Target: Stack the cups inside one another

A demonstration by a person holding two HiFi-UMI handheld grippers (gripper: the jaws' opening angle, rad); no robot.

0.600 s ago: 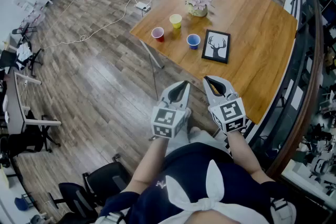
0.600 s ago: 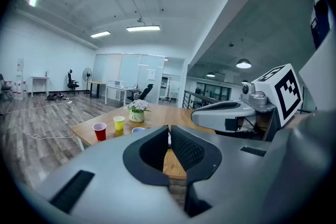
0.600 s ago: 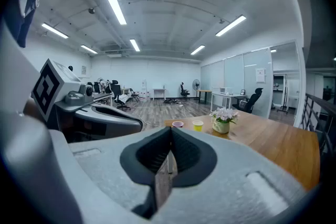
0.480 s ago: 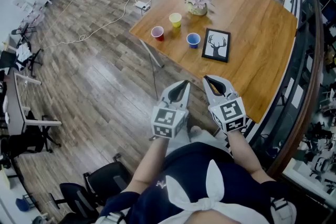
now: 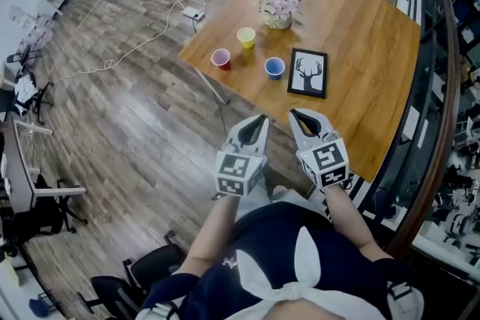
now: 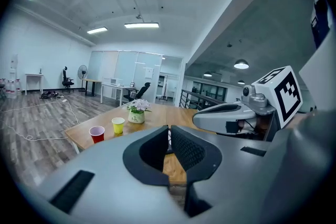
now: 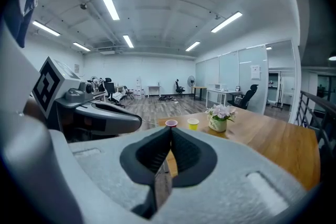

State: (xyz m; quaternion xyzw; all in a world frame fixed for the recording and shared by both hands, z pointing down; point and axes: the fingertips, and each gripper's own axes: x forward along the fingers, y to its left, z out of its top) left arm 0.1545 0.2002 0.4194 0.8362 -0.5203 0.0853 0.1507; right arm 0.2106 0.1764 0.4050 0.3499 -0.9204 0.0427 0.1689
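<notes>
Near the left corner of the wooden bench (image 5: 367, 34): three cups, each upright, mouth up and standing singly; none sits inside another.

1. Red cup (image 5: 220, 58): closest to the bench's left edge.
2. Yellow cup (image 5: 246, 37): beyond the red cup, between it and the flower pot (image 5: 279, 7), apart from both.
3. Blue cup (image 5: 274, 67): right of the red cup, just beside the framed deer picture (image 5: 308, 73), not touching it.

Flower pot: pale pink and white blooms, near the bench's far-left edge.
Framed deer picture: lying flat, black frame, black antlered head on white.

Left gripper (image 5: 260, 119): held above the wood-plank floor (image 5: 135, 124), short of the bench's near edge and well apart from every cup. Its fingers (image 6: 189, 150) are drawn together at the tips, with nothing between them.

Right gripper (image 5: 295, 115): just beside the left one, its tips about at the bench's near edge in the head view, likewise well apart from the cups. Its fingers (image 7: 188, 153) are pressed together and empty.

Both grippers point toward the bench; each carries its marker cube at the rear.

Floor items: a white cable (image 5: 127, 49) trailing to a socket block (image 5: 192, 12) by the bench's corner; black office chairs (image 5: 142, 270) at lower left.
</notes>
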